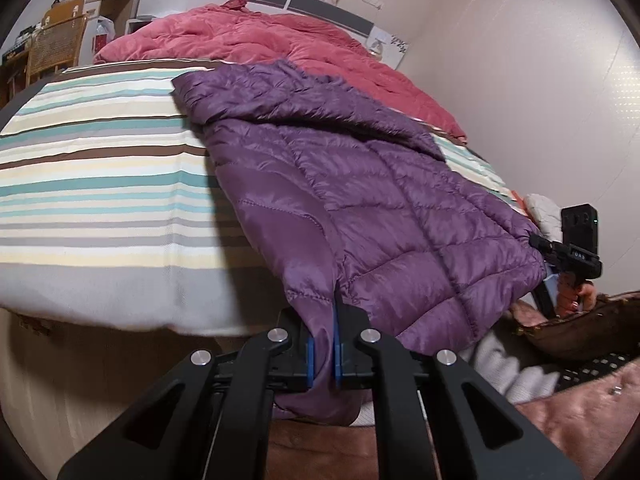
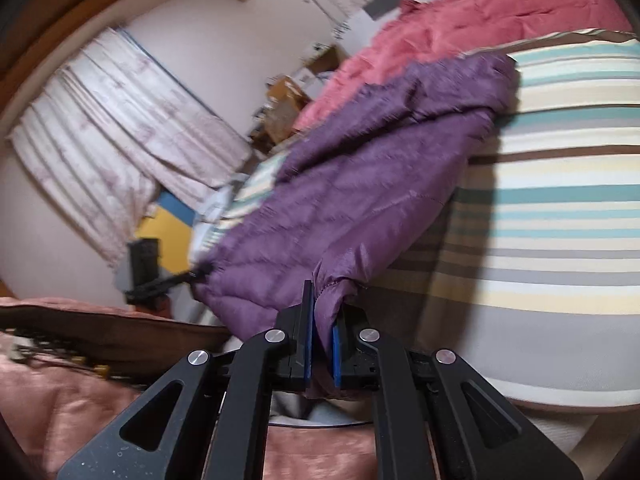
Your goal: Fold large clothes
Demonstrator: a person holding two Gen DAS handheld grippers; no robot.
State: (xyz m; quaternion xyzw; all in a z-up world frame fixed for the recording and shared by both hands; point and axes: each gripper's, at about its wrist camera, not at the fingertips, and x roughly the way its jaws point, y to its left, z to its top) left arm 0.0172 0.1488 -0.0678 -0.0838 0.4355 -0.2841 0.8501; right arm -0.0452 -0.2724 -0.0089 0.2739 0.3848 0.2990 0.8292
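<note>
Striped bedding (image 1: pixel 100 168) carries our purple quilted jacket (image 1: pixel 360 200); our left gripper (image 1: pixel 324 344) and right gripper (image 2: pixel 322 344) each clamp its near hem.

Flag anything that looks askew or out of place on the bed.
The purple quilted jacket lies diagonally across the striped sheet, hem overhanging the edge where both tongs pinch it. A pink duvet sits bunched behind.
</note>
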